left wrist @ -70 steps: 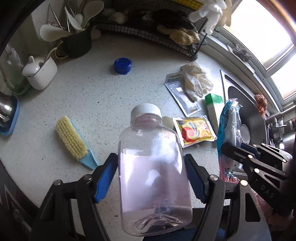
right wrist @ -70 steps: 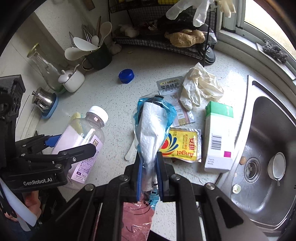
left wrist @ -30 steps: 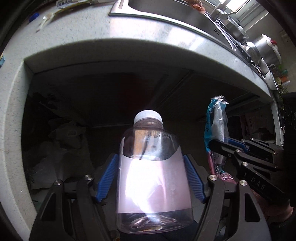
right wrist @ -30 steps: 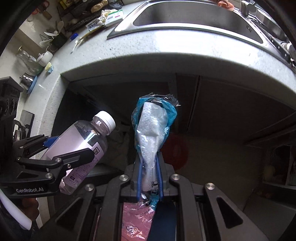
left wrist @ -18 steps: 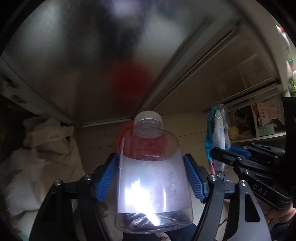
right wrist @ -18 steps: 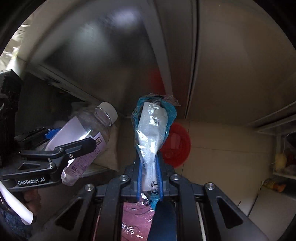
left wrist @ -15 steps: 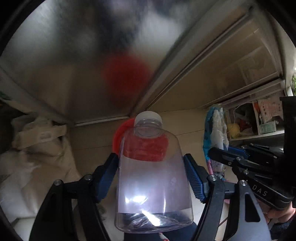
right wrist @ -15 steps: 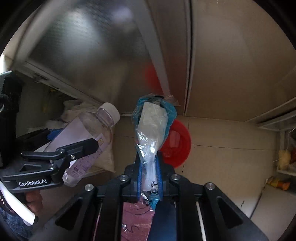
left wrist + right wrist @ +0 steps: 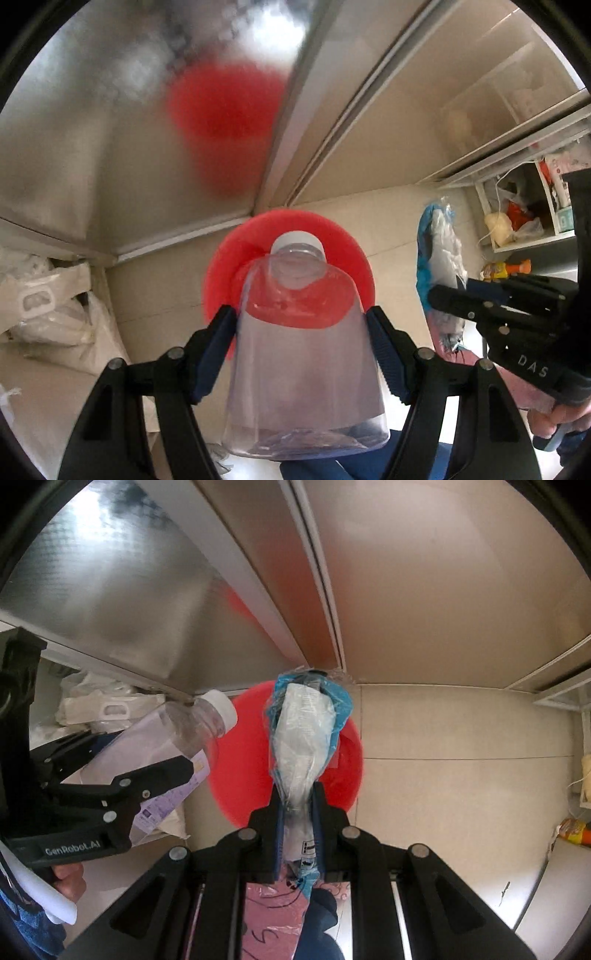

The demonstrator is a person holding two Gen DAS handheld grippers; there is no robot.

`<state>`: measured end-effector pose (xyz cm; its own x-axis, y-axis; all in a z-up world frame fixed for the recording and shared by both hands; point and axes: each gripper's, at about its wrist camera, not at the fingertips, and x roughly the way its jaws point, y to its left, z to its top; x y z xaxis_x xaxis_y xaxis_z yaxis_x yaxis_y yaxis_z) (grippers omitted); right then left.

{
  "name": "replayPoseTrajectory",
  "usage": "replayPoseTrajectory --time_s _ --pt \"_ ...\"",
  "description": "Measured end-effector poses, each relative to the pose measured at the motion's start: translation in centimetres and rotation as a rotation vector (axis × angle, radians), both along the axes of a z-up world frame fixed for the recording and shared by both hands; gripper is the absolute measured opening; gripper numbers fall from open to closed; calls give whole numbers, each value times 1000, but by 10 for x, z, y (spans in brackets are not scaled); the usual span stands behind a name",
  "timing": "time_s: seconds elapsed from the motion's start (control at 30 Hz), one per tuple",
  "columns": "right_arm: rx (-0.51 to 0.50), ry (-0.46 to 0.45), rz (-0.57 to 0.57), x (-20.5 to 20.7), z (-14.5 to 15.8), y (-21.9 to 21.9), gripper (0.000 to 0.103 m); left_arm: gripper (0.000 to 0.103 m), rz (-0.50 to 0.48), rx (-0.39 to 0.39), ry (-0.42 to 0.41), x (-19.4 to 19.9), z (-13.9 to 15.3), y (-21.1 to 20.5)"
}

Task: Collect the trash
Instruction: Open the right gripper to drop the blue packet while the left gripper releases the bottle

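Red bin sat centre-frame below you: left gripper clamped the clear bottle, right gripper pinched the blue wrapper (narrow jaws). Delivery step; next, release both over it.

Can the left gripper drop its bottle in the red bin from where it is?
Probably yes. The left gripper holds the bottle cap-first toward the red bin on the floor, and nothing shows between them. How far above the bin it is, I can't tell.

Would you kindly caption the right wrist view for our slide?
Right gripper clamps a crumpled plastic wrapper above a red bin; left gripper holds a bottle.
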<state>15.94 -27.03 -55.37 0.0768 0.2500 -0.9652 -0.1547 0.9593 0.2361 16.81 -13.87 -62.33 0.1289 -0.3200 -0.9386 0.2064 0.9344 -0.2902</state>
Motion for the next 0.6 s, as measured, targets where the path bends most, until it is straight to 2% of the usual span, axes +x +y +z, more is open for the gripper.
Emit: replayPoseTrajectory --time_s 0.17,0.2,0.23,0.37,0.5,0.6 --pt "-2 1 19 -1 -9 2 13 71 13 -38 41 2 -18 2" --pt "0 1 19 -2 -9 3 13 74 12 -30 31 2 -16 1" --pt "4 2 17 -1 -8 2 13 83 8 -21 19 1 -13 0" --pt "10 3 13 -2 -6 2 13 84 -6 -5 -3 1 -7 1" --pt "13 7 15 -1 -3 5 13 91 -7 66 -65 -3 14 8" --pt "6 5 31 -1 7 10 13 91 16 70 -56 -4 24 15"
